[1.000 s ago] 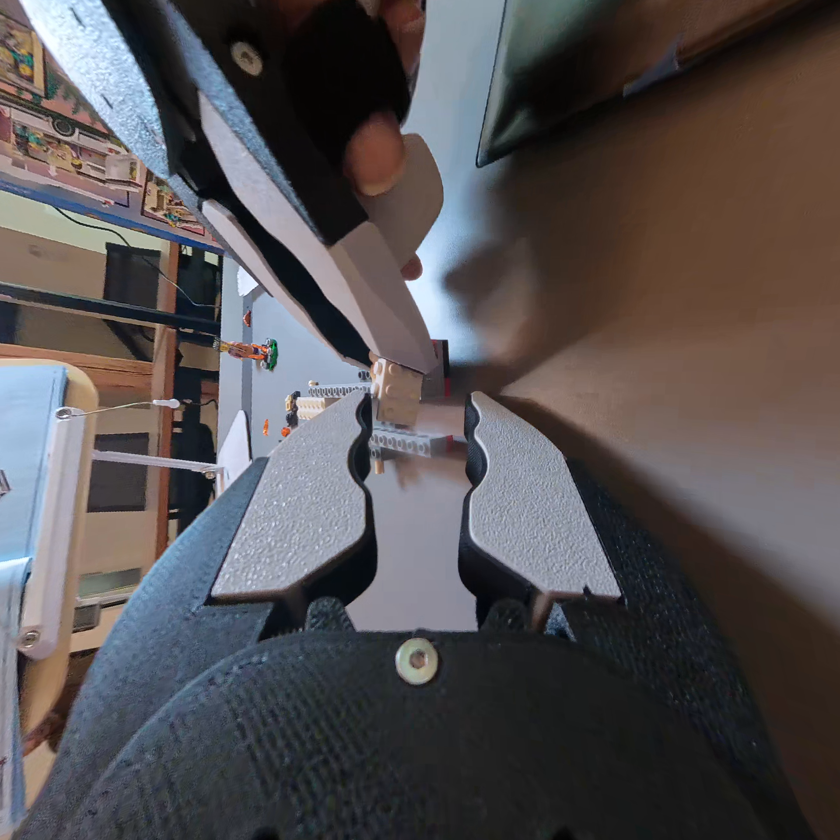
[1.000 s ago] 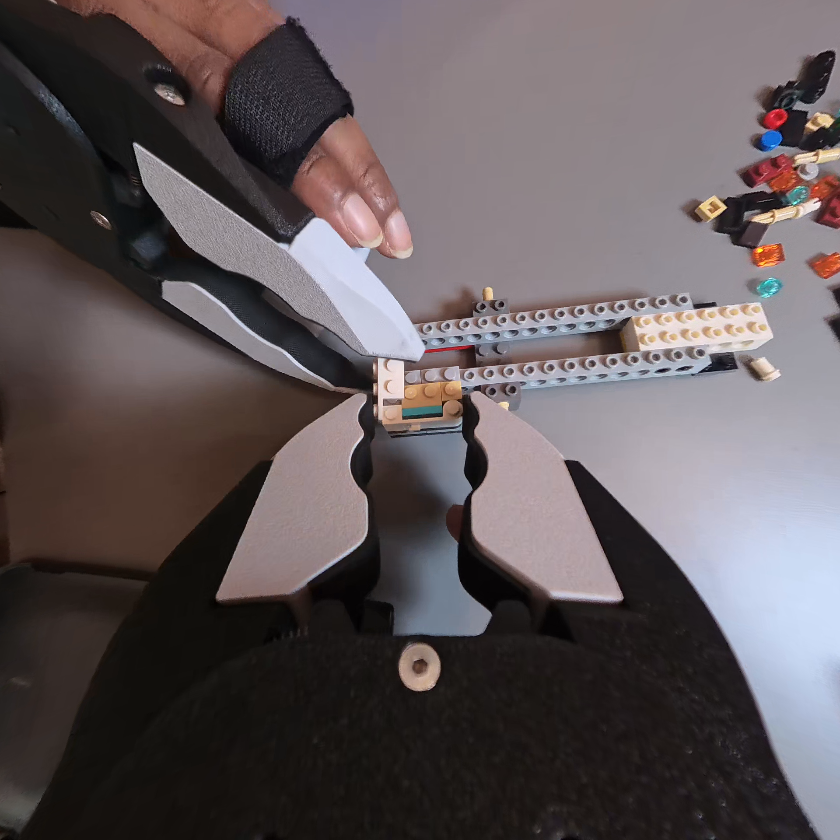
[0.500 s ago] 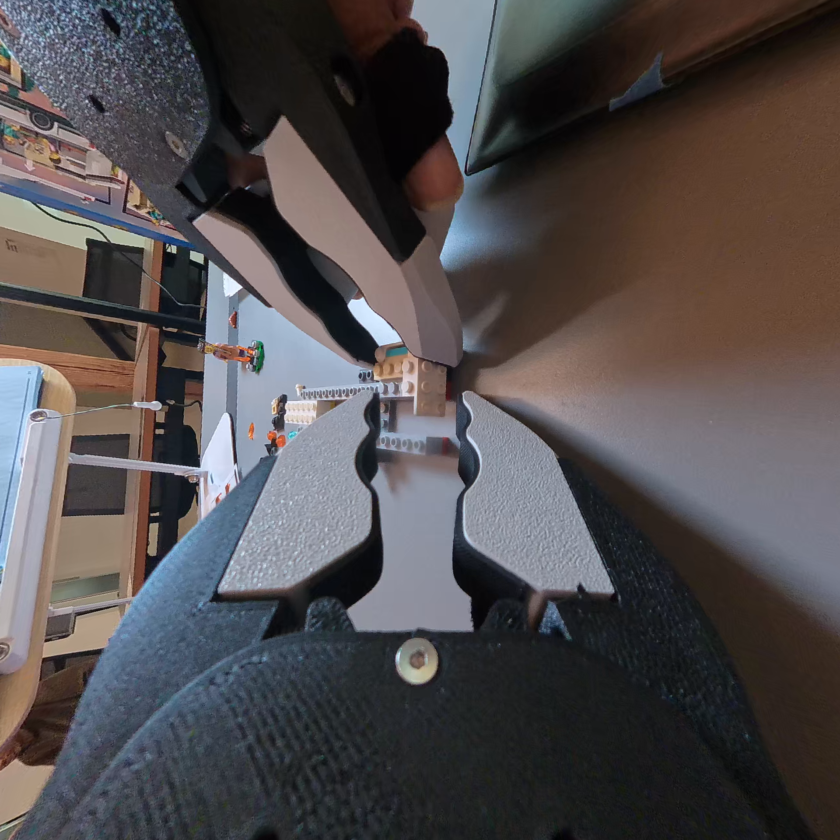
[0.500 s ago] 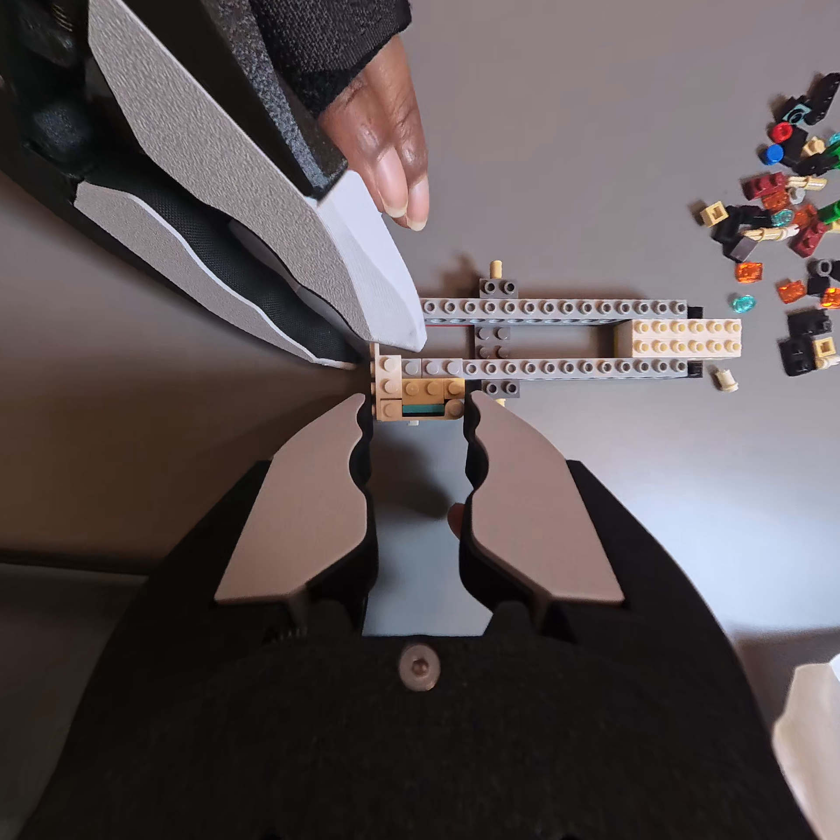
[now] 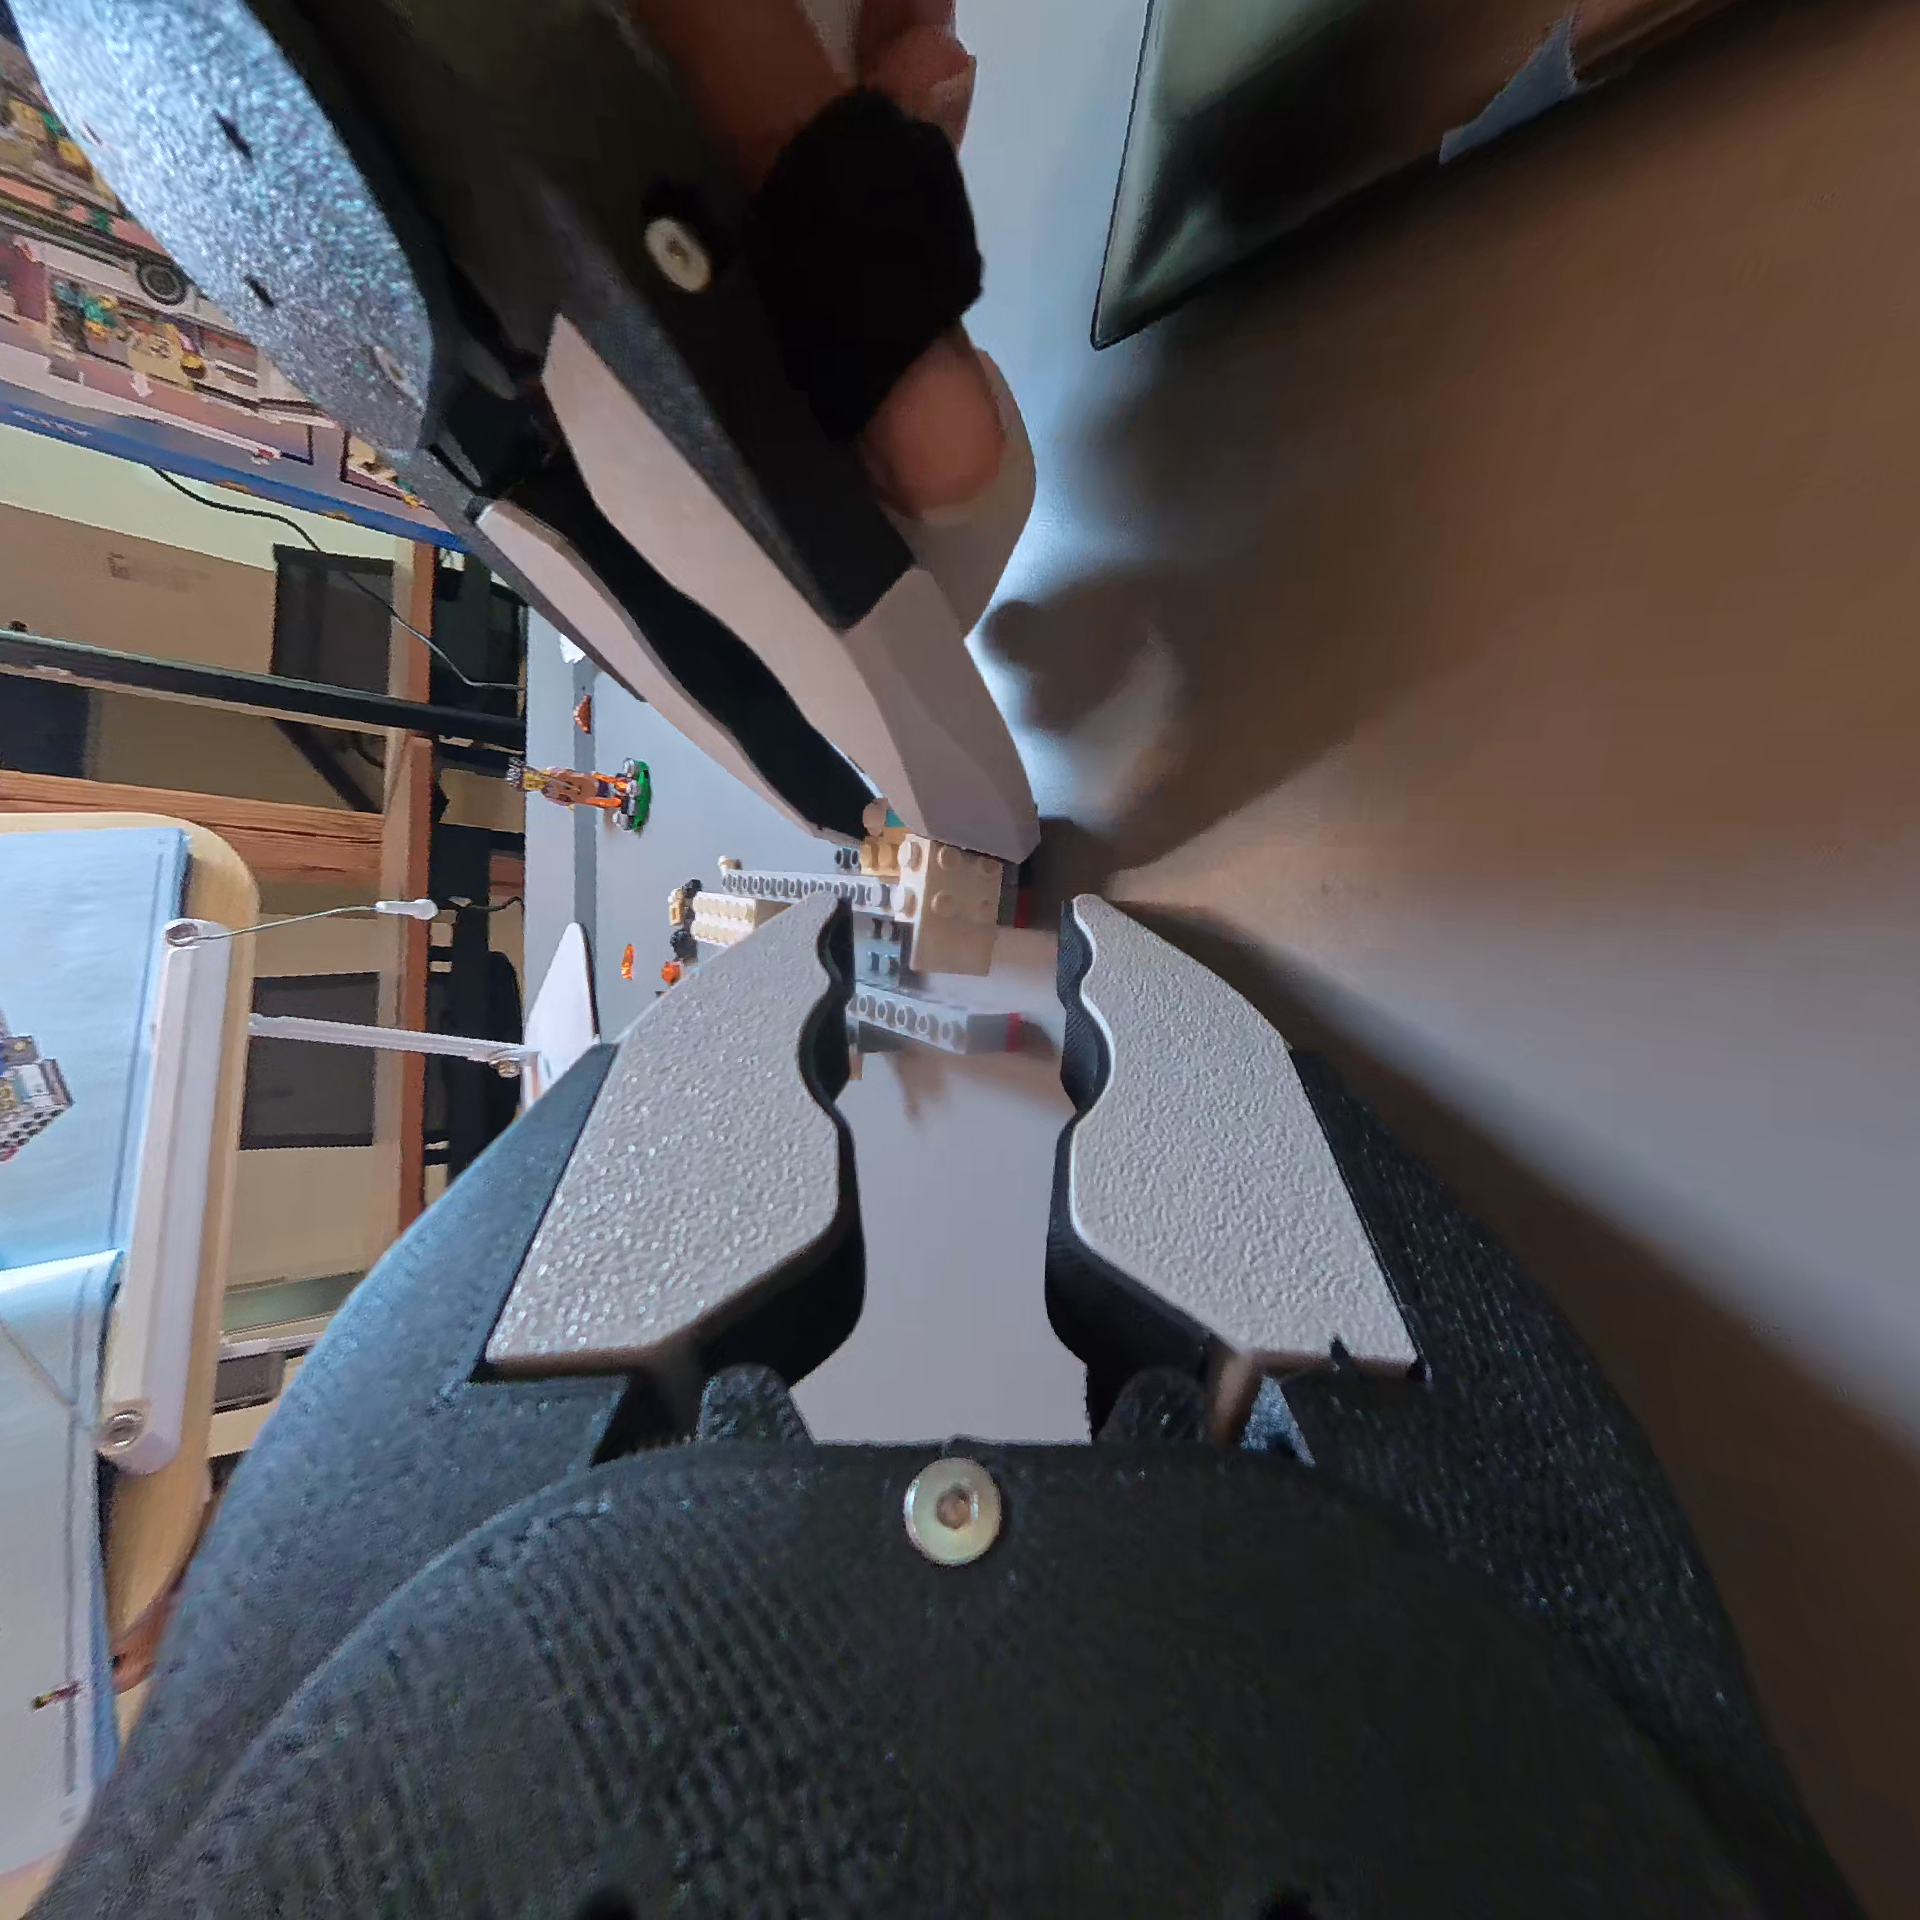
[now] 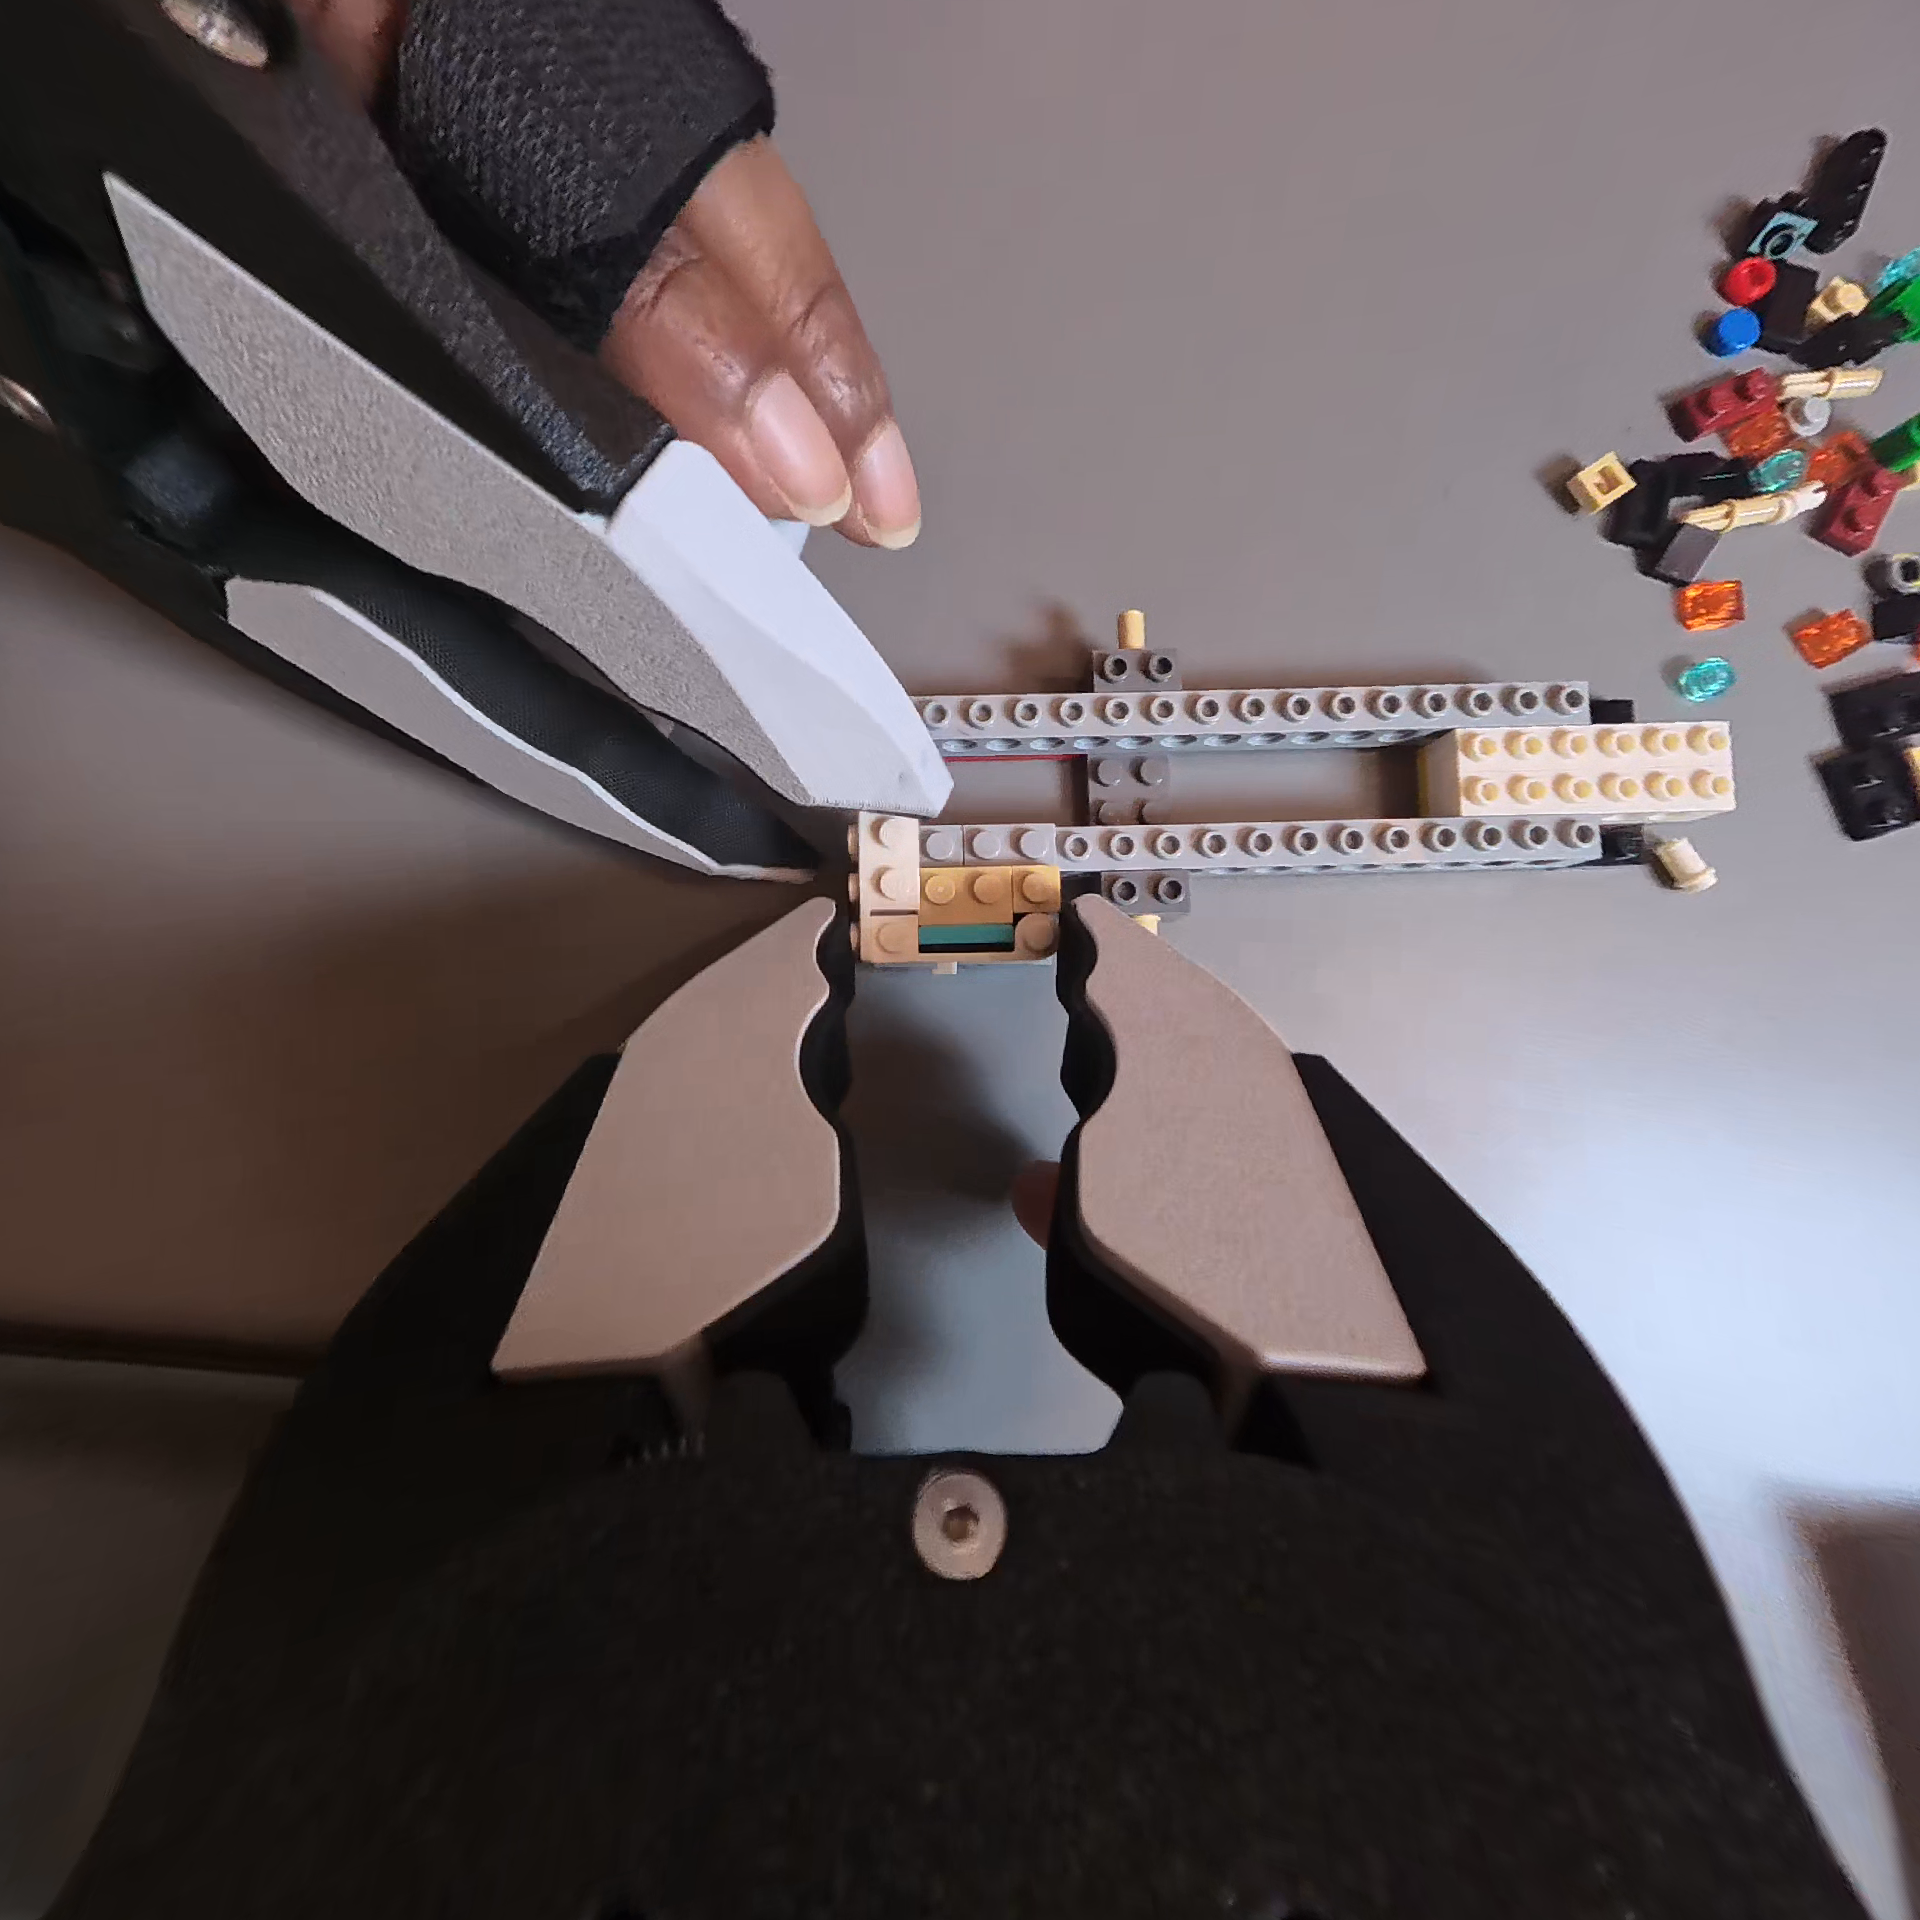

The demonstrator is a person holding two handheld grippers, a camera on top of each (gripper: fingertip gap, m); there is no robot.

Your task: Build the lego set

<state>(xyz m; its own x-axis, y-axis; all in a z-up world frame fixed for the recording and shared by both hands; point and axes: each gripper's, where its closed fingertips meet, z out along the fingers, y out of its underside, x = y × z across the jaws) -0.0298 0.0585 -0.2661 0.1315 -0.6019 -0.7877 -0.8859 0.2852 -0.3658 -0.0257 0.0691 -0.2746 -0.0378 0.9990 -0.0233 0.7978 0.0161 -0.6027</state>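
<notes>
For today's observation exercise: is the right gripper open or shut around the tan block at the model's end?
Open. The right gripper shows a clear gap, its fingers flanking the tan block without visibly clamping it.

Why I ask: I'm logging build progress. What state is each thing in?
Left tool: open, tip at the tan blocks.
Right tool: open, tips flanking tan blocks.
Grey frame: lying flat, partly built.
Tan blocks: attached at frame's end.
Cream brick: seated across frame.
Loose pieces: scattered, unattached.

- Lego build (image 6: 1247, 779): 2 long grey bars lying flat w/ tan blocks at both ends.
- Loose pieces (image 6: 1808, 457) sitting in a pile nearby.
</notes>
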